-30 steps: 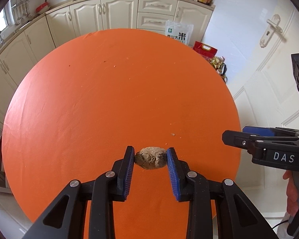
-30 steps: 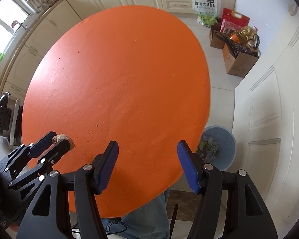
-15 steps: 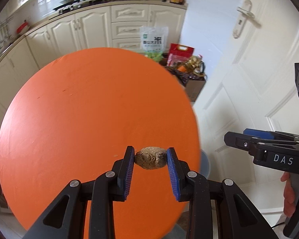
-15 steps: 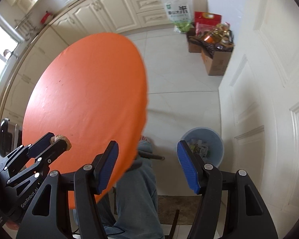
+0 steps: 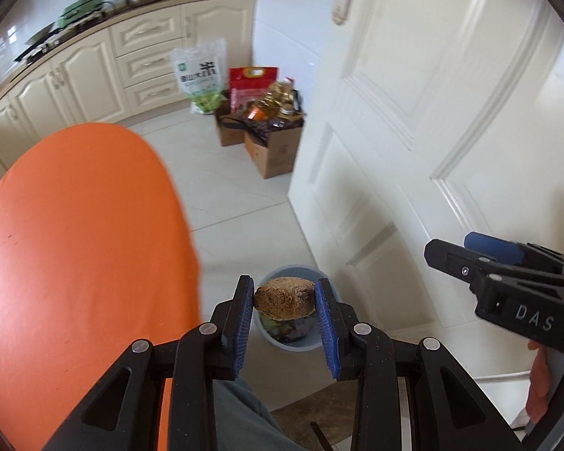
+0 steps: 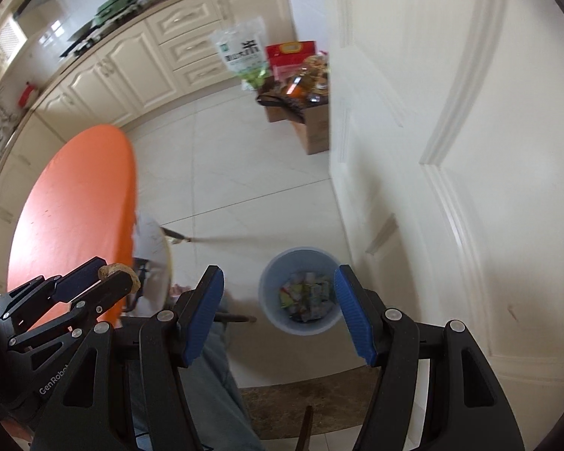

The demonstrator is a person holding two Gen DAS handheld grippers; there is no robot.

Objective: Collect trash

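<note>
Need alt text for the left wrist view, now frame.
The left tongs grip a crumpled brown paper wad directly above a round pale-blue plastic trash bin on the white tiled floor. An orange round table fills the left; the right tongs and a white panelled door sit right.

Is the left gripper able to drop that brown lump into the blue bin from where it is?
Probably yes. The left gripper holds the brown lump off the orange table, and the blue bin sits open on the floor right behind the lump in its view. Nothing shows in between.
</note>
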